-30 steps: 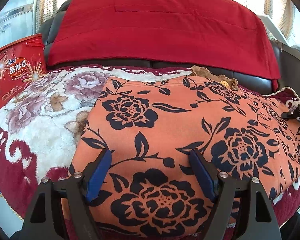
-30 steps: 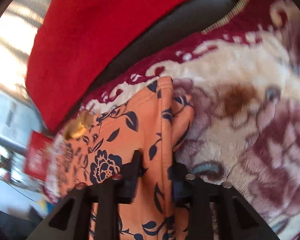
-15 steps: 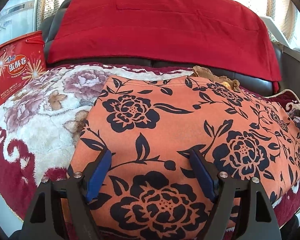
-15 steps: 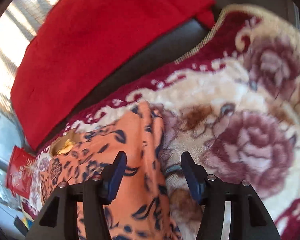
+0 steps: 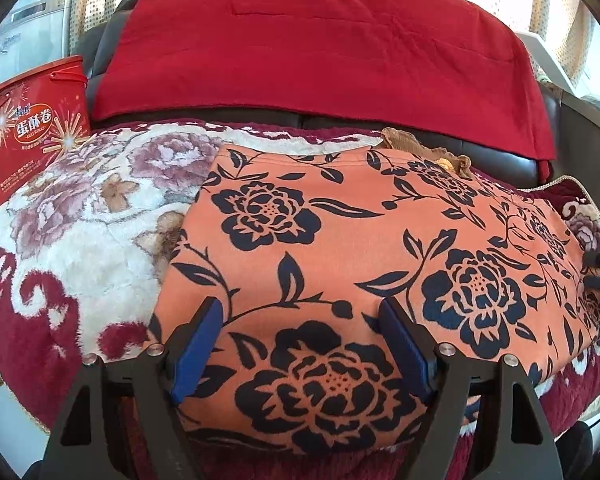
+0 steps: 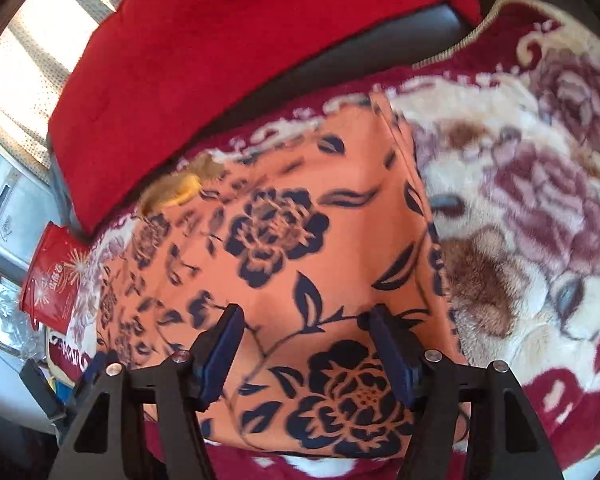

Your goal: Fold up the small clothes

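- We see the orange floral garment [image 5: 340, 248] lying flat on the plush rose-patterned blanket [image 5: 80, 240] that covers the sofa seat, its far edge near the dark backrest.
- Our left tongs [image 5: 300, 320] stand wide apart above the near part of the garment, blue pads on either side of a printed flower, gripping nothing.
- Our right tongs [image 6: 304, 320] are opening over the garment near its right-hand edge; cloth shows between the pads [image 6: 392, 356], but they do not press on it.
- A red cloth [image 5: 320, 40] drapes over the sofa back.
- A small tan crumpled piece [image 5: 420, 148] sits at the garment's far edge.
- A red tin with printed sparklers [image 5: 24, 132] stands at the blanket's left end.
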A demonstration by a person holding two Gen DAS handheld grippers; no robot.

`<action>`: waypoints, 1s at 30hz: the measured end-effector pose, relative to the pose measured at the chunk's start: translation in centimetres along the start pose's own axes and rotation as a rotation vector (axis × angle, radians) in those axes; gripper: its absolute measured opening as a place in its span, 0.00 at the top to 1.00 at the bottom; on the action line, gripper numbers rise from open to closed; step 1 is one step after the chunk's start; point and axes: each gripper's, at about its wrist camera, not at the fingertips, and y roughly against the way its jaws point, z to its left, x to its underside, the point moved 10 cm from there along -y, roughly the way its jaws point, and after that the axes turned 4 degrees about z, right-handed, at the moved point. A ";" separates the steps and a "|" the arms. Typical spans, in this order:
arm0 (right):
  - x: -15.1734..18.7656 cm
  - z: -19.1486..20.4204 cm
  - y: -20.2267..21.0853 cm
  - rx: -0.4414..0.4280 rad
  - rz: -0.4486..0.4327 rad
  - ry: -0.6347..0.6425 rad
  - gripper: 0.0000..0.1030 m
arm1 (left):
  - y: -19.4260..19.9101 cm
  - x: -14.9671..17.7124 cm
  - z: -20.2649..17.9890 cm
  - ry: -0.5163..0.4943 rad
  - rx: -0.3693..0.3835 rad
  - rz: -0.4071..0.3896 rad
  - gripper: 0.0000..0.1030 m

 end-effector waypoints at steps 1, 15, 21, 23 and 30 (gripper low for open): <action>-0.2 0.8 0.4 -0.002 -0.007 0.029 0.33 | 0.0 -0.1 0.1 0.002 0.001 -0.001 0.22; -3.2 2.0 0.4 -0.023 -0.050 -0.017 0.23 | -0.2 -0.2 0.2 0.030 0.013 0.014 0.22; -2.9 -2.0 -4.1 0.024 0.032 -0.166 0.16 | -0.4 -0.2 -0.5 0.007 0.019 0.018 0.22; -3.0 -1.1 -2.6 0.007 -0.034 -0.142 0.16 | -0.4 -0.2 -0.3 0.008 0.020 0.017 0.22; 1.0 1.7 3.0 0.049 -0.239 0.055 0.16 | -0.9 -0.4 -0.5 0.017 0.009 0.014 0.22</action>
